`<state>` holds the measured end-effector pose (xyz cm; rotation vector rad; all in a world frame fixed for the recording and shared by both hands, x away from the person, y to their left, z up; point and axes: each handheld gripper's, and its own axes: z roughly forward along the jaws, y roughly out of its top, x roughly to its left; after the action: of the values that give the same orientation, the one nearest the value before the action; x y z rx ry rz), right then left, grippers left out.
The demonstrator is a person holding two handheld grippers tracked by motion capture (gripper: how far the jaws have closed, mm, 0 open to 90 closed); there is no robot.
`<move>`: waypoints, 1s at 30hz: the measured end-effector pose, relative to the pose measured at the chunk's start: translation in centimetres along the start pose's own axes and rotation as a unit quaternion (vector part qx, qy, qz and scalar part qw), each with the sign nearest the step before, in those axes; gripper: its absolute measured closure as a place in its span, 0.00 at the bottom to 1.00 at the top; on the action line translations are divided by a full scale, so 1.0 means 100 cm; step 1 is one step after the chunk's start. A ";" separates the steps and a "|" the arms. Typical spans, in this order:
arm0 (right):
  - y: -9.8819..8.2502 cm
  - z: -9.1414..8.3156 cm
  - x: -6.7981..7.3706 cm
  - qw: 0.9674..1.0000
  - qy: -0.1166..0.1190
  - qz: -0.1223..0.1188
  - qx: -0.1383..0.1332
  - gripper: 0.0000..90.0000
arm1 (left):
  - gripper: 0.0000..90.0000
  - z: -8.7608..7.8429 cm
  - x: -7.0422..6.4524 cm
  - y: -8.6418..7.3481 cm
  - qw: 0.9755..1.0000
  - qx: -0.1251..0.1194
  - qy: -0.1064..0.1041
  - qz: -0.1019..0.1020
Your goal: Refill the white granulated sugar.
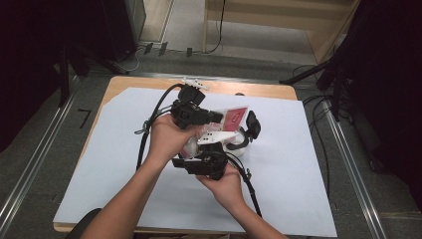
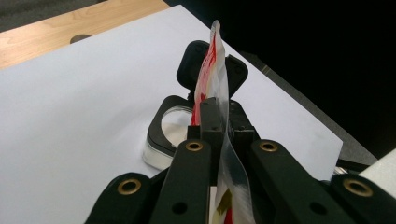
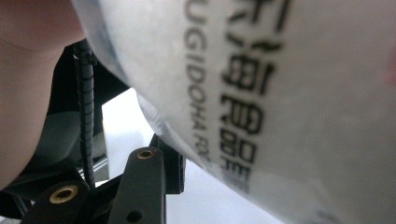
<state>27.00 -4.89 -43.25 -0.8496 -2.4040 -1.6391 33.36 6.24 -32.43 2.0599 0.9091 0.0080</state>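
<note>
A red and white pouch (image 1: 234,117) is held up over the middle of the table between both hands. My left gripper (image 1: 216,118) is shut on the pouch's thin upper edge (image 2: 215,60), with the jaws pressed flat against the film (image 2: 217,109). My right gripper (image 1: 196,152) holds the pouch lower down. Up close, the white body with black print (image 3: 289,93) lies against one black finger (image 3: 170,158), and the other finger is hidden behind it. Below the pouch stands a white container (image 1: 239,144) with its black flip lid (image 2: 194,63) open.
A white sheet (image 1: 124,164) covers the wooden table (image 1: 149,82). Black cables (image 1: 144,144) trail from both grippers across the sheet. The left hand (image 3: 28,93) is close beside the right gripper. Dark stands and rails flank the table.
</note>
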 end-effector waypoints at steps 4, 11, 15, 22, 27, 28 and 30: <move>-0.001 -0.001 -0.002 1.000 -0.003 0.003 0.000 0.70 | 0.99 0.003 0.002 0.001 1.000 0.003 -0.007 -0.004; 0.000 -0.003 -0.002 1.000 -0.005 -0.010 0.009 0.70 | 0.99 0.004 0.001 0.003 1.000 0.003 -0.013 -0.007; 0.001 -0.004 -0.005 1.000 -0.005 -0.004 0.009 0.70 | 0.99 0.008 0.002 0.006 1.000 0.008 -0.011 -0.010; 0.002 -0.001 -0.007 1.000 -0.009 0.011 -0.002 0.71 | 0.98 0.011 0.003 0.011 1.000 0.020 -0.005 -0.009; 0.004 -0.002 -0.006 1.000 -0.015 0.007 -0.008 0.71 | 0.98 0.009 0.001 0.015 1.000 0.023 -0.002 0.000; 0.005 -0.002 -0.005 1.000 -0.016 0.006 -0.009 0.71 | 0.98 0.009 0.002 0.016 1.000 0.025 -0.005 0.000; 0.006 -0.001 -0.004 1.000 -0.022 0.000 -0.008 0.71 | 0.98 0.008 0.003 0.017 1.000 0.030 -0.006 -0.002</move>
<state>27.58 -5.00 -42.85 -0.8969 -2.4220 -1.6587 34.82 5.23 -31.80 2.1108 0.9156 -0.0330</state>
